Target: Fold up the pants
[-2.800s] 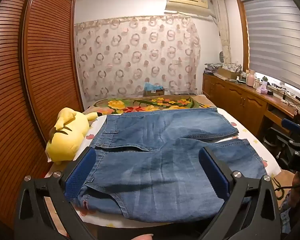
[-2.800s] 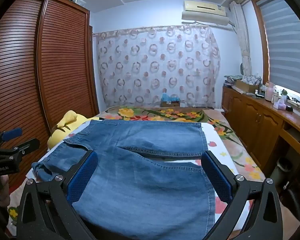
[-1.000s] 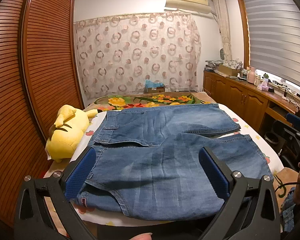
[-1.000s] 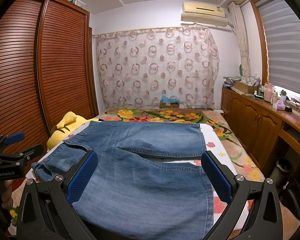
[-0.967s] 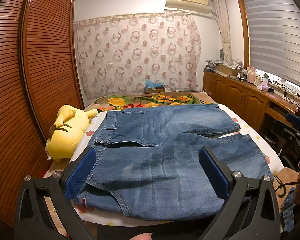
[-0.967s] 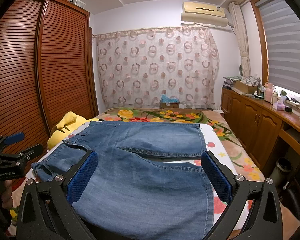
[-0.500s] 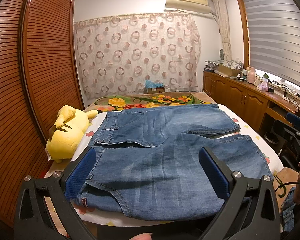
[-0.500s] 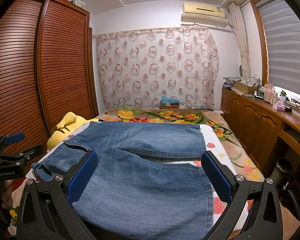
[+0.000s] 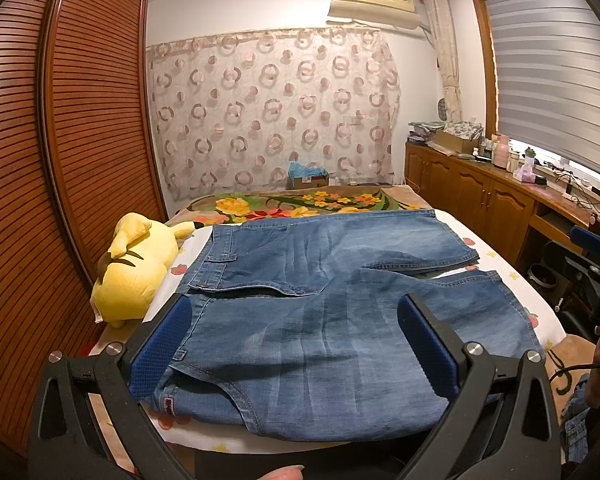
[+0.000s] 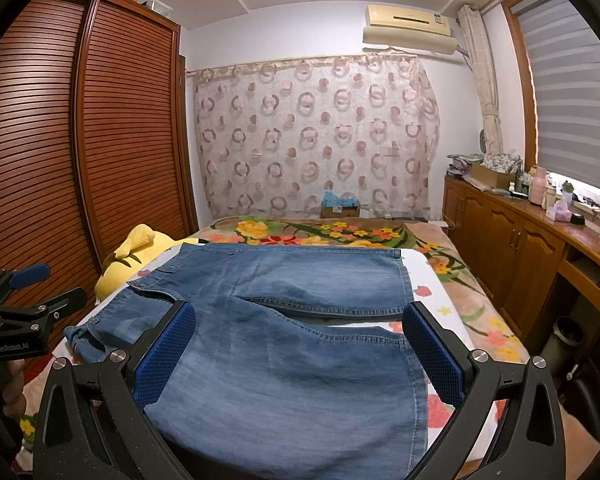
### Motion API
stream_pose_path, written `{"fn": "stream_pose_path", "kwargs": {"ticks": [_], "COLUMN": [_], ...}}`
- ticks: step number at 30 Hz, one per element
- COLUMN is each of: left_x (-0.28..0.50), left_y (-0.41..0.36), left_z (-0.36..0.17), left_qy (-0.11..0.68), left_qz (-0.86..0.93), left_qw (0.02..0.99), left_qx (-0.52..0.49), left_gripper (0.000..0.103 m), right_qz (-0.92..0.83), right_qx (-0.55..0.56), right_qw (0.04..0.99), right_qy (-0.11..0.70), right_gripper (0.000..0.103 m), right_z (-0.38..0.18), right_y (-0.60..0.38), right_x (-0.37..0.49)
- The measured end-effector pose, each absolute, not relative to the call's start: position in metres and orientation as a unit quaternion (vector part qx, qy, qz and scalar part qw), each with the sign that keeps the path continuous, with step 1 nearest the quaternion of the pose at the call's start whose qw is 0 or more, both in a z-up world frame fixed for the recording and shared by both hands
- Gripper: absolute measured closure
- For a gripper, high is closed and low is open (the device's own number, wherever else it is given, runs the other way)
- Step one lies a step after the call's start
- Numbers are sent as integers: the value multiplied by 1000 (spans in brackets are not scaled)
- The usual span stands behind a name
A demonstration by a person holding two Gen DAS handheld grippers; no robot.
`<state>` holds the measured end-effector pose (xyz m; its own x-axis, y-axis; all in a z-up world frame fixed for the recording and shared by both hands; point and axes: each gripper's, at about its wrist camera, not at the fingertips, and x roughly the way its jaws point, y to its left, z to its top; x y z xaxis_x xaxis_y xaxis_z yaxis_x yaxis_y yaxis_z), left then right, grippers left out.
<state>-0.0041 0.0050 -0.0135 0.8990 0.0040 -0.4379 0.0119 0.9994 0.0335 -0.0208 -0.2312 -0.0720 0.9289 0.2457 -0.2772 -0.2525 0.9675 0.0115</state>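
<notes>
Blue denim pants [image 9: 324,312] lie flat across the near end of the bed, waistband at the left, two wide legs running right. In the right wrist view the pants [image 10: 292,352] fill the foreground, near leg in front and far leg behind it. My left gripper [image 9: 296,340] hovers open above the waist end, nothing between its blue pads. My right gripper [image 10: 300,352] hangs open over the near leg, holding nothing. Each gripper shows at the edge of the other's view: the right gripper [image 9: 592,272] and the left gripper [image 10: 24,308].
A yellow plush toy [image 9: 136,268] lies at the bed's left edge beside the waistband. A slatted wooden wardrobe [image 9: 60,168] stands on the left. Wooden cabinets [image 10: 520,264] with clutter run along the right wall. A floral blanket [image 9: 300,202] covers the bed's far end.
Both views have risen a little since the earliest frames. The pants lie as before and both grippers stay open.
</notes>
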Motion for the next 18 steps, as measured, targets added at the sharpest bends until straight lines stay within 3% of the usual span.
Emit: {"fn": "stream_pose_path", "kwargs": {"ticks": [18], "left_x": [16], "left_y": [1], "left_z": [-34], "left_qy": [266], "left_qz": [-17], "left_qw": [964], "left_qx": [18], "left_gripper": [0], "right_qz": [123], "right_qx": [-14], "right_qw": [979], "right_qy": [160], "right_gripper": [0], "right_z": [-80], "right_y": [-233], "right_x": [-13]}}
